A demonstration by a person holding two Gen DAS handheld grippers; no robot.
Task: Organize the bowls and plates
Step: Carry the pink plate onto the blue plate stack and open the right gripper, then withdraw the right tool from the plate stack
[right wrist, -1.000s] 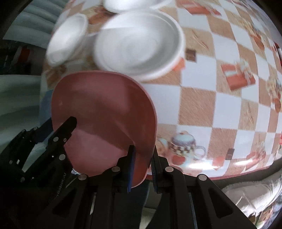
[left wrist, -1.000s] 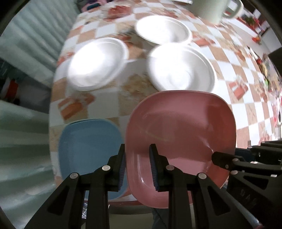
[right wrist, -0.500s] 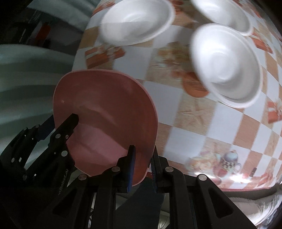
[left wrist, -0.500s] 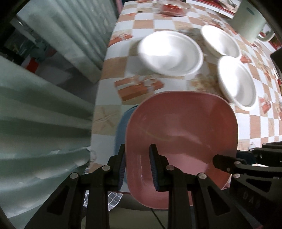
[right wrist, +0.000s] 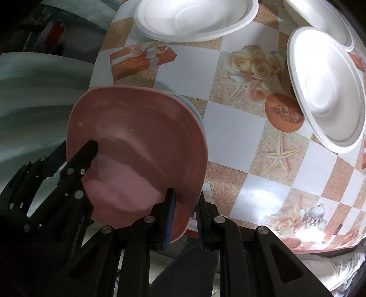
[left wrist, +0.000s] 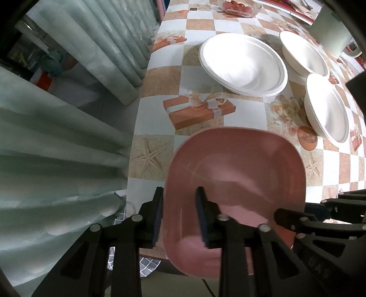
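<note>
A square pink plate (left wrist: 235, 173) lies near the table's front left corner, and both grippers are at its near rim. It covers a blue plate, of which only a thin edge (right wrist: 198, 115) shows. My left gripper (left wrist: 180, 190) straddles the plate's left rim. Its jaws are opening and the pads look just clear of the rim. My right gripper (right wrist: 184, 196) is shut on the pink plate (right wrist: 137, 141) at its near right rim. A white plate (left wrist: 242, 64) and two white bowls (left wrist: 302, 52) (left wrist: 327, 107) stand farther back.
The checked tablecloth (left wrist: 199, 109) ends at an edge just left of the pink plate, with a pale green curtain (left wrist: 68, 148) beyond. A glass dish of red fruit (left wrist: 240, 6) and a pale jug (left wrist: 329, 34) stand at the far end.
Both grippers carried the pink plate left and down, and it now covers the blue plate. The left jaws have begun to spread. The right grip is unchanged.
</note>
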